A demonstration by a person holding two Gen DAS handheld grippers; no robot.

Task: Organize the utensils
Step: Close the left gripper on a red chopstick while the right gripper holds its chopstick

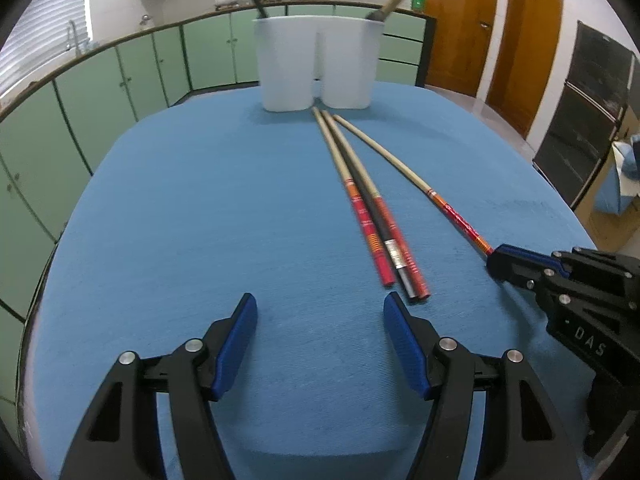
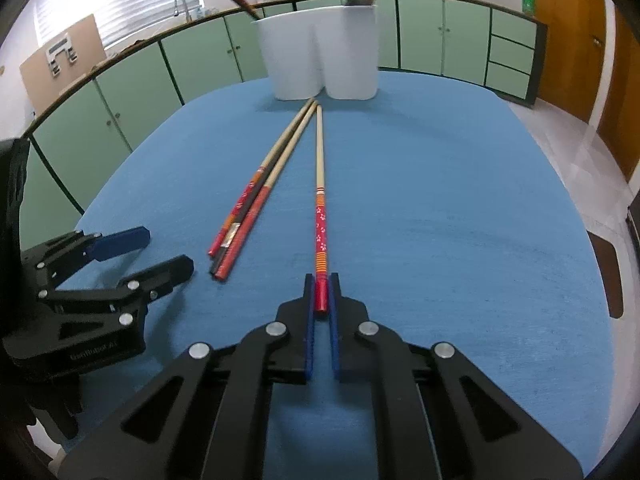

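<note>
A white two-compartment holder stands at the far side of the blue table, with a utensil sticking out of each compartment. Three chopsticks lie bundled on the table, tips toward the holder. A single red-ended chopstick lies to their right. My right gripper is shut on its red end, low on the table. My left gripper is open and empty, just left of the bundle's near ends.
The table has a blue cloth with rounded edges. Green cabinets line the back wall. Wooden doors stand at the right. A brown chair back sits by the table's right edge.
</note>
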